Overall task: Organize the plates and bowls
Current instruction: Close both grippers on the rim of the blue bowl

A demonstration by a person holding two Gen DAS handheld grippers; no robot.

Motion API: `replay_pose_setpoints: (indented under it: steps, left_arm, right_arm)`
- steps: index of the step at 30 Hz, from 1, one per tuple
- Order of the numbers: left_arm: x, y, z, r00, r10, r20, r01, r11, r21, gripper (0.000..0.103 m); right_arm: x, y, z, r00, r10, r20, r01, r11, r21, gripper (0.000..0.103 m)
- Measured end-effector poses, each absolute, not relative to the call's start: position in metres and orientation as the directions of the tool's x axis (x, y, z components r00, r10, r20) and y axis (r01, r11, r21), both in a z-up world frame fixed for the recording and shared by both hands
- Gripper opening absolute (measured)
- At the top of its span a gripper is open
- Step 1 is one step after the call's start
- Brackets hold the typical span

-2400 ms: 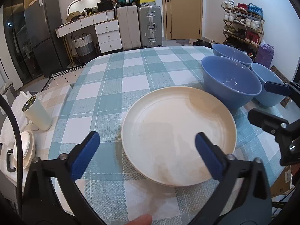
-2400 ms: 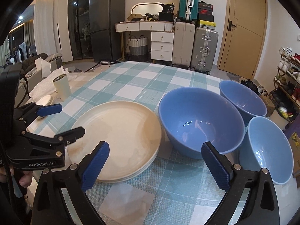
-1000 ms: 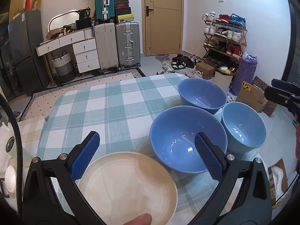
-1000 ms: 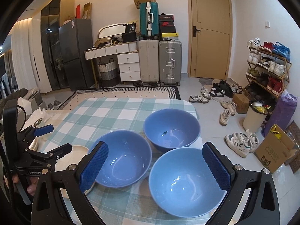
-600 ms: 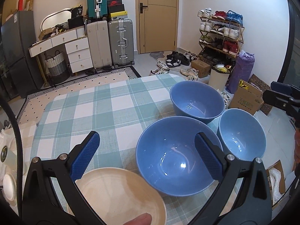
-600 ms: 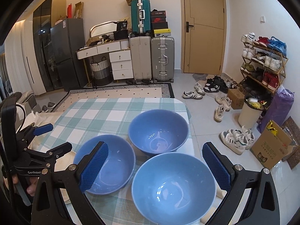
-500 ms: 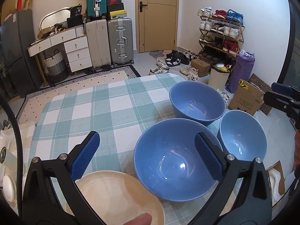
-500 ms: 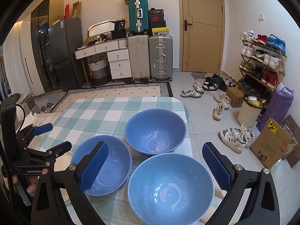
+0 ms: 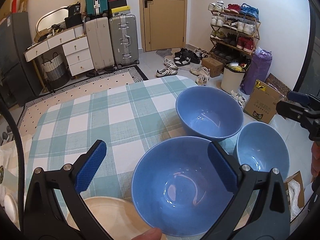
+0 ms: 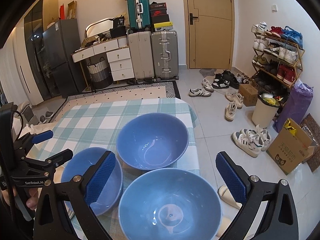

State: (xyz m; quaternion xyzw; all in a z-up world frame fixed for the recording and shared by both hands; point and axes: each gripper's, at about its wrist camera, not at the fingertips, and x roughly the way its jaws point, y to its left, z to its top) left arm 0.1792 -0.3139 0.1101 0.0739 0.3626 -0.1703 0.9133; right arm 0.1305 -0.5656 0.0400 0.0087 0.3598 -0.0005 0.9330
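Note:
Three blue bowls stand close together at the right end of the checked table (image 9: pixel 84 124). In the left wrist view the nearest large bowl (image 9: pixel 180 184) sits under my open left gripper (image 9: pixel 158 168), with a far bowl (image 9: pixel 210 114) and a smaller right bowl (image 9: pixel 262 154) beyond. A cream plate (image 9: pixel 112 218) lies at the bottom left. In the right wrist view my open right gripper (image 10: pixel 166 176) hovers over the near bowl (image 10: pixel 170 204), with the left bowl (image 10: pixel 80 172) and far bowl (image 10: pixel 152 140) around it. Both grippers are empty.
The table's right edge drops off beside the bowls, with shoes (image 10: pixel 250 140), a cardboard box (image 10: pixel 290 152) and a white bin (image 10: pixel 264 110) on the floor. Suitcases (image 10: pixel 154 54) and a white drawer desk (image 10: pixel 112 60) stand at the far wall. The left gripper body (image 10: pixel 30 164) shows at left.
Both grippers moved right, from over the cream plate to over the blue bowls, and came lower and nearer to them. Both stayed open. The bowls and plate have not moved.

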Motion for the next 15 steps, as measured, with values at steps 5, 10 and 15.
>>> replay_pose_setpoints:
  steps: [5,10,15]
  left_arm:
    - [0.192,-0.326,0.106,0.668,-0.262,-0.697,0.374,0.927,0.01,0.101]
    - [0.205,-0.337,0.098,0.653,-0.264,-0.71,0.384,0.923,0.01,0.101]
    - [0.219,-0.348,0.091,0.641,-0.266,-0.72,0.391,0.92,0.008,0.101]
  right_arm:
    - [0.144,-0.575,0.032,0.728,0.0,-0.685,0.016,1.0,0.017,0.102]
    - [0.154,-0.581,0.024,0.715,-0.003,-0.699,0.026,0.999,0.023,0.102]
    - [0.166,-0.585,0.015,0.697,-0.009,-0.717,0.03,0.999,0.017,0.102]
